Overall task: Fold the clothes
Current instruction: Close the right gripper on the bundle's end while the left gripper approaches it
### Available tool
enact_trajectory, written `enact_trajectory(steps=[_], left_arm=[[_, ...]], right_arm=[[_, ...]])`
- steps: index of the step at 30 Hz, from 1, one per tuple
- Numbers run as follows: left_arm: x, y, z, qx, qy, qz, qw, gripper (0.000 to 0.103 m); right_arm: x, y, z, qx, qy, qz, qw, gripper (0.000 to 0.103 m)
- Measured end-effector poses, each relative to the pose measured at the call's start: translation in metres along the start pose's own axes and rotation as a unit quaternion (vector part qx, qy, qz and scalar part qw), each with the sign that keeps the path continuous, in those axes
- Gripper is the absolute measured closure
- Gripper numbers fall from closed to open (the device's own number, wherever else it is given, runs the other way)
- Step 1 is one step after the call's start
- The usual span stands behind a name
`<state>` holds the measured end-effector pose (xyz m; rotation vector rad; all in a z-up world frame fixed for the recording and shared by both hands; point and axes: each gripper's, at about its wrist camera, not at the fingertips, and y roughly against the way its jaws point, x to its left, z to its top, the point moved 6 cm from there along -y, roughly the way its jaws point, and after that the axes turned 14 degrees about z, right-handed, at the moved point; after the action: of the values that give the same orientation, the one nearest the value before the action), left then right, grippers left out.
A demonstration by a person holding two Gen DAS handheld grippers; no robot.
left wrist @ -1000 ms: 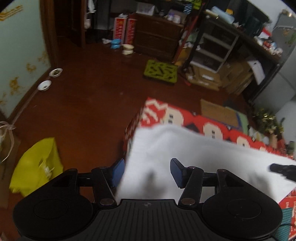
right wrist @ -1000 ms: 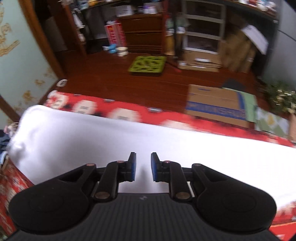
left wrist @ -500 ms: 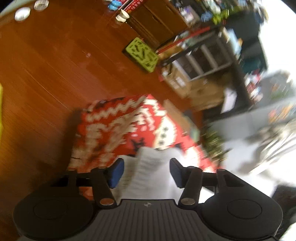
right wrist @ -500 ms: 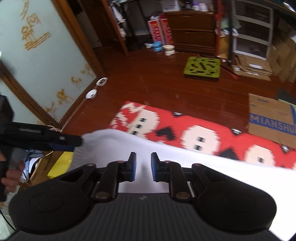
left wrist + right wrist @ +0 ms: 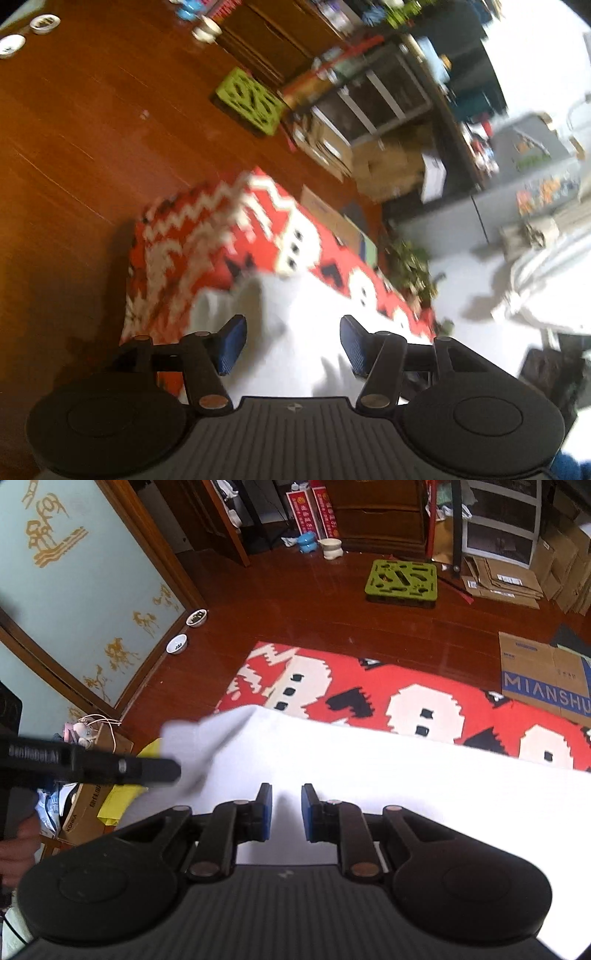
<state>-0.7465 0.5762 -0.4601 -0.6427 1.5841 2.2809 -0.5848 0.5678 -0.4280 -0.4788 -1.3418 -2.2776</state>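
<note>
The white garment (image 5: 369, 775) lay spread over the red patterned table (image 5: 424, 686), one corner bunched near its left end. The left gripper (image 5: 291, 343) hung over that corner with fingers wide apart; the right gripper (image 5: 286, 812), fingers narrowly apart, held nothing. A fold would go best with both pinching edge corners evenly.

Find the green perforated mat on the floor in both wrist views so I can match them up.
Left wrist: green mat upper centre-left, tilted, on the wood floor near the drawers.
Right wrist: green mat upper right of centre, lying square.
Shared landmark: the red patterned blanket under the white garment.
</note>
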Motion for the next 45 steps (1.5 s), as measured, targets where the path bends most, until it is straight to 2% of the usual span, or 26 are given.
enact_trajectory(steps=[3, 4, 6, 7, 8, 10, 12, 14, 15, 18, 21, 24, 29, 32, 34, 36, 41, 43, 44, 45], left_arm=[[0.002, -0.002, 0.007, -0.003, 0.001, -0.004, 1.0, 0.056], [0.001, -0.002, 0.007, 0.0, 0.005, -0.009, 0.9999, 0.061], [-0.001, -0.001, 0.011, -0.005, 0.013, -0.015, 0.9998, 0.076], [-0.001, 0.001, 0.012, -0.014, 0.009, -0.006, 0.9999, 0.097], [0.002, 0.003, 0.013, -0.029, 0.014, 0.016, 0.9993, 0.098], [0.013, 0.012, 0.014, -0.039, 0.042, 0.028, 0.998, 0.097], [0.021, 0.023, 0.011, -0.046, 0.035, 0.047, 0.9972, 0.086], [0.029, 0.033, 0.008, -0.052, 0.029, 0.066, 0.996, 0.054], [0.031, 0.04, 0.006, -0.057, 0.013, 0.068, 0.996, 0.05], [0.03, 0.046, -0.005, -0.041, -0.036, 0.063, 0.9965, 0.049], [0.021, 0.04, -0.023, -0.023, -0.108, 0.08, 0.9906, 0.049], [0.011, 0.036, -0.04, -0.021, -0.143, 0.077, 0.9865, 0.055], [-0.021, 0.036, -0.063, -0.061, -0.229, 0.086, 0.9677, 0.073], [-0.037, 0.034, -0.074, -0.078, -0.279, 0.091, 0.9529, 0.074], [-0.041, 0.03, -0.08, -0.079, -0.294, 0.092, 0.9479, 0.074], [-0.043, 0.028, -0.086, -0.08, -0.306, 0.094, 0.9441, 0.074], [-0.038, 0.033, -0.086, -0.088, -0.293, 0.096, 0.9471, 0.071], [-0.03, 0.037, -0.082, -0.099, -0.281, 0.111, 0.948, 0.065], [-0.026, 0.039, -0.079, -0.103, -0.272, 0.114, 0.95, 0.061], [-0.021, 0.039, -0.076, -0.1, -0.254, 0.111, 0.9554, 0.058]], right_arm=[[-0.001, 0.001, -0.002, 0.0, -0.007, -0.001, 1.0, 0.084], [-0.001, 0.002, -0.002, -0.001, -0.009, 0.0, 1.0, 0.084], [0.002, 0.003, 0.0, -0.002, -0.009, 0.002, 1.0, 0.085], [0.003, 0.003, 0.0, -0.002, -0.01, 0.004, 1.0, 0.085], [0.004, 0.003, -0.001, -0.002, -0.011, 0.006, 1.0, 0.084], [0.006, 0.002, -0.001, -0.001, -0.014, 0.009, 1.0, 0.084], [0.008, 0.002, -0.002, -0.001, -0.019, 0.012, 1.0, 0.084], [0.012, 0.003, -0.003, -0.004, -0.02, 0.017, 1.0, 0.084], [0.013, 0.004, -0.004, -0.006, -0.021, 0.02, 1.0, 0.084], [0.016, 0.005, -0.01, -0.002, -0.023, 0.026, 0.999, 0.084], [0.017, 0.007, -0.019, 0.003, -0.026, 0.027, 0.999, 0.084], [0.018, 0.007, -0.027, 0.009, -0.032, 0.028, 0.999, 0.084], [0.029, 0.009, -0.029, 0.015, -0.02, 0.037, 0.999, 0.083], [0.039, 0.008, -0.018, 0.015, -0.024, 0.059, 0.998, 0.082], [0.047, 0.006, -0.009, 0.016, -0.028, 0.076, 0.997, 0.08], [0.054, 0.004, 0.0, 0.017, -0.031, 0.094, 0.995, 0.07], [0.064, -0.012, 0.009, 0.036, -0.04, 0.107, 0.993, 0.066], [0.063, -0.014, 0.009, 0.038, -0.044, 0.105, 0.993, 0.094], [0.062, -0.015, 0.009, 0.038, -0.046, 0.105, 0.993, 0.098], [0.062, -0.016, 0.009, 0.039, -0.048, 0.104, 0.993, 0.098]])
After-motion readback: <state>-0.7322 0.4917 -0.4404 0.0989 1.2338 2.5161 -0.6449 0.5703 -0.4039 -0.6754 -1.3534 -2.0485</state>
